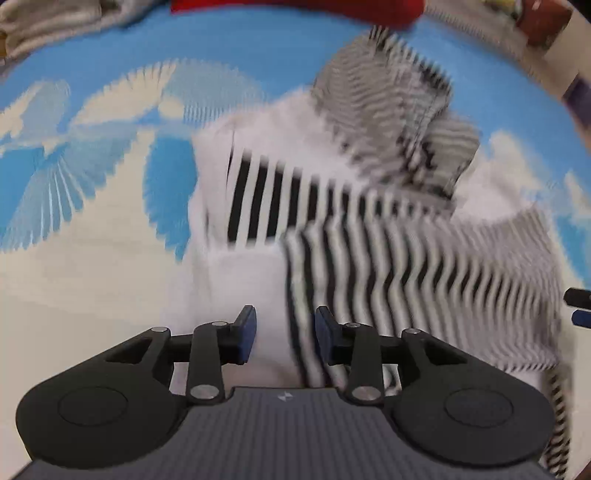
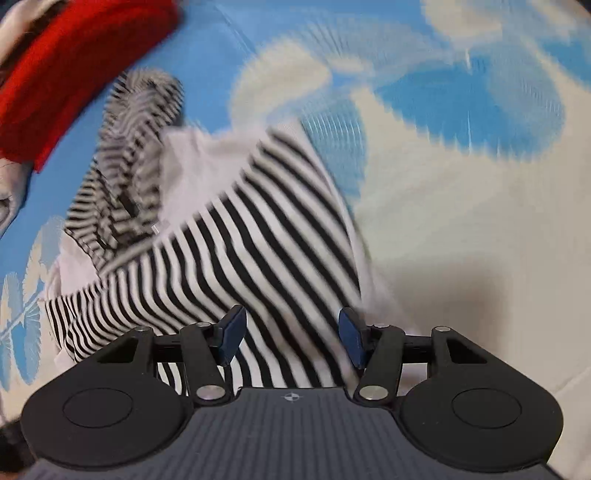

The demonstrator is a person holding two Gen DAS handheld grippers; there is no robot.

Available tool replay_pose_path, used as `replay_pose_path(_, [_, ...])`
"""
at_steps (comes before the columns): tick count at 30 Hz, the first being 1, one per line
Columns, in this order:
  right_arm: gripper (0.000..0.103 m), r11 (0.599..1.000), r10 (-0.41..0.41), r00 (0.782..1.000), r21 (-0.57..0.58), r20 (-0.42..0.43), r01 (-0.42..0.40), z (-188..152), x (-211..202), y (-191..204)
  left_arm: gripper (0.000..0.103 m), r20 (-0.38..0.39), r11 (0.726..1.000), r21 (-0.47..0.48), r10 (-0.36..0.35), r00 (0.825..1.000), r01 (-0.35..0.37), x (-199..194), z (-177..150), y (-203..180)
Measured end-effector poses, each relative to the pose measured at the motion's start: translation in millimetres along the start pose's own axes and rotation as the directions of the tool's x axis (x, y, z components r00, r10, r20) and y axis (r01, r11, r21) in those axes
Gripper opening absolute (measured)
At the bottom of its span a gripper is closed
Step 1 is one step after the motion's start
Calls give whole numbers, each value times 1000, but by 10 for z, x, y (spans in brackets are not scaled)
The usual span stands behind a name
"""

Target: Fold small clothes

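Observation:
A small black-and-white striped garment [image 1: 388,251] with white panels lies rumpled on the bed, one part folded over another and a crumpled striped end [image 1: 399,110] at the far side. My left gripper [image 1: 285,321] hovers over its near edge, where white cloth meets stripes. The jaws stand apart with cloth below them, and neither pad presses on it. In the right wrist view the same garment [image 2: 236,236] spreads out ahead. My right gripper [image 2: 292,323] hangs open above its striped near part, gripping nothing. Both views are motion-blurred.
The bed is covered by a blue and cream leaf-patterned sheet [image 1: 92,177] [image 2: 461,166]. A red cloth [image 2: 74,74] [image 1: 295,9] lies at the far side of the garment. Pale crumpled fabric [image 1: 48,26] sits at the far left. Boxes [image 1: 543,26] stand at the far right.

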State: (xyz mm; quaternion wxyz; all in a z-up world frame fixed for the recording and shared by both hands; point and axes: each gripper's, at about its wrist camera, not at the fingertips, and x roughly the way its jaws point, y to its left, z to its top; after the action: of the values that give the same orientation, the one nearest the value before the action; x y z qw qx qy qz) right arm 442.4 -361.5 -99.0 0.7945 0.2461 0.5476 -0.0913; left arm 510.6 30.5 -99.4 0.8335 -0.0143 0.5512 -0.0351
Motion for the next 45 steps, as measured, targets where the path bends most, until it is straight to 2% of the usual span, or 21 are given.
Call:
replay_pose_path(2, [59, 998, -14, 998, -56, 64, 18, 62, -123, 72, 39, 102, 1000, 17, 19, 995, -21, -173, 33, -68])
replay_pose_path(4, [59, 994, -28, 994, -104, 107, 39, 108, -191, 110, 39, 205, 997, 57, 40, 978, -53, -314, 63, -172])
replay_pose_path(8, [59, 979, -48, 985, -190, 164, 80, 166, -297, 142, 39, 330, 987, 120, 65, 942, -110, -519, 81, -314])
replay_pose_path(13, [59, 930, -96, 966, -323, 242, 174, 175, -386, 195, 36, 408, 989, 77, 82, 909, -123, -788, 202, -336])
replay_pose_path(17, [60, 910, -119, 955, -355, 272, 215, 193, -441, 167, 33, 449, 985, 61, 120, 885, -164, -789, 564, -463])
replay_pose_path(22, [60, 915, -108, 959, -352, 261, 198, 203, -459, 102, 23, 451, 990, 83, 67, 890, -116, -436, 1340, -722])
replay_pose_path(25, [60, 916, -102, 962, -354, 255, 191, 193, -459, 72, 15, 420, 990, 84, 69, 905, -114, 7, 1859, -842])
replay_pose_path(28, [60, 916, -105, 965, -355, 240, 188, 192, -416, 34, 11, 385, 990, 80, 75, 920, -114, 475, 2318, -931])
replay_pose_path(33, [60, 907, -137, 962, -361, 235, 217, 231, -325, -11, 11, 362, 994, 63, 65, 930, -94, 1080, 2863, -1028])
replay_pose_path(38, [60, 875, -167, 953, -408, 252, 261, 235, -274, -30, 17, 332, 994, 59, 70, 941, -95, 1559, 3191, -1205])
replay_pose_path(39, [60, 871, -170, 953, -415, 251, 264, 236, -263, -35, 26, 322, 995, 58, 63, 944, -86, 1645, 3236, -1240])
replay_pose_path(40, [60, 866, -172, 952, -421, 251, 268, 234, -253, -41, 39, 317, 995, 54, 65, 946, -87, 1730, 3275, -1276])
replay_pose_path(41, [60, 863, -174, 952, -427, 251, 271, 235, -243, -45, 43, 317, 995, 50, 72, 946, -92, 1792, 3295, -1305])
replay_pose_path(45, [60, 848, -175, 953, -454, 246, 273, 216, -213, -67, 47, 308, 991, 49, 101, 946, -121, 2083, 3399, -1396])
